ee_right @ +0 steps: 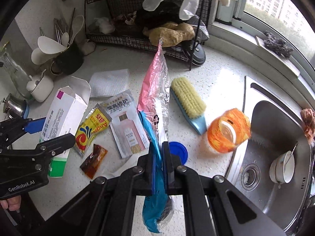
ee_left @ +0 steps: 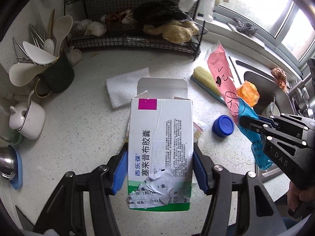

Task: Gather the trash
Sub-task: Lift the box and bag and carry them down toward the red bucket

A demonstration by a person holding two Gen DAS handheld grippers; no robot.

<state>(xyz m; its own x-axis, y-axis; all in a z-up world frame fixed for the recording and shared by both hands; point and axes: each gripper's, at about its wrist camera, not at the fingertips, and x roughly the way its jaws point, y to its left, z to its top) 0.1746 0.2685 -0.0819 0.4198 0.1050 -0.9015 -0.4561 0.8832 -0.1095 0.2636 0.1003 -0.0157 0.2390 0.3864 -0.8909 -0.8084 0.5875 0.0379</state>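
The right gripper (ee_right: 159,163) is pinched on a pink and blue wrapper (ee_right: 155,90), which hangs above the counter (ee_right: 220,78); the left gripper (ee_left: 159,169) squeezes a torn medicine box (ee_left: 160,147) by its sides. Both loads look light, so carry them level and grip firmly. More trash waits below: sachets (ee_right: 128,125), a blue cap (ee_right: 180,150) and a blurred orange wrapper (ee_right: 228,130) beside the sink (ee_right: 275,127).

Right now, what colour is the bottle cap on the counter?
Blue bottle cap, clearest in the left wrist view.
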